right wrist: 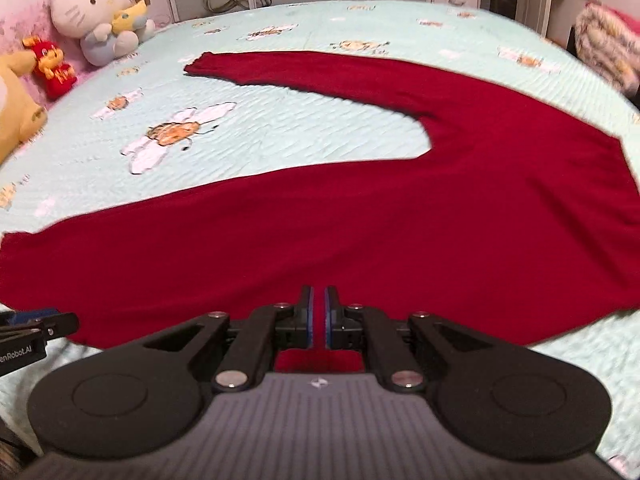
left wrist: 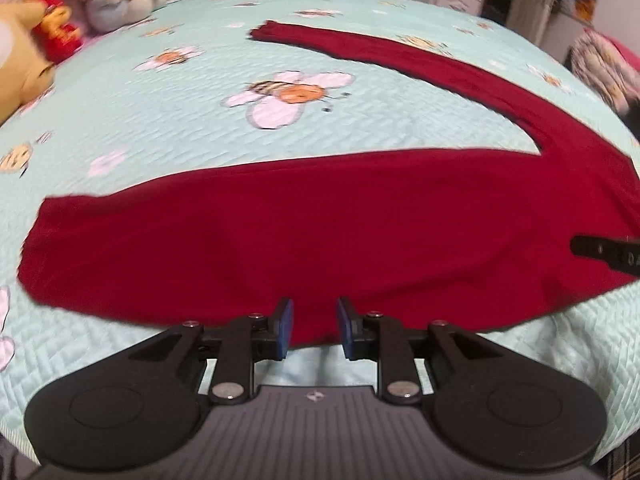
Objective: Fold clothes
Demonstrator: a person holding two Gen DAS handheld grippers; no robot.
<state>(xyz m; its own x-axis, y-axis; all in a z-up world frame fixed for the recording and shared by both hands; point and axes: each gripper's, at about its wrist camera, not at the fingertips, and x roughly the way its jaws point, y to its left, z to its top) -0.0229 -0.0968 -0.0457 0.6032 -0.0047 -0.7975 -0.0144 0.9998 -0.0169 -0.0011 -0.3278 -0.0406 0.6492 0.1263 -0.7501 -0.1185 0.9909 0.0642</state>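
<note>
Left wrist view: left tool [left wrist: 313,328] has its blue pads spread w/ a clear gap; the near hem of the red garment [left wrist: 320,232] shows between them, but pads don't press it, so nothing is held. Garment lies flat on the bed [left wrist: 160,120], just ahead of the tool, its long axis running left-right across the view. One long part [left wrist: 360,52] angles off to the far left, joining the main body at the right. At the right edge the tip of the other tool [left wrist: 608,258] shows over the cloth.

Right wrist view: right tool [right wrist: 319,318] has pads pressed nearly together w/ a thin strip of red between them, prob. pinching the near edge of the garment [right wrist: 360,220]; more red shows under the tool body. Left tool [right wrist: 36,326] peeks in at lower left, beside the hem.

Both tools sit at the near edge, so the fold would likely go away from them, toward the plush toys [right wrist: 96,16]. Only this view shows a grip; only the left view shows the open gap
</note>
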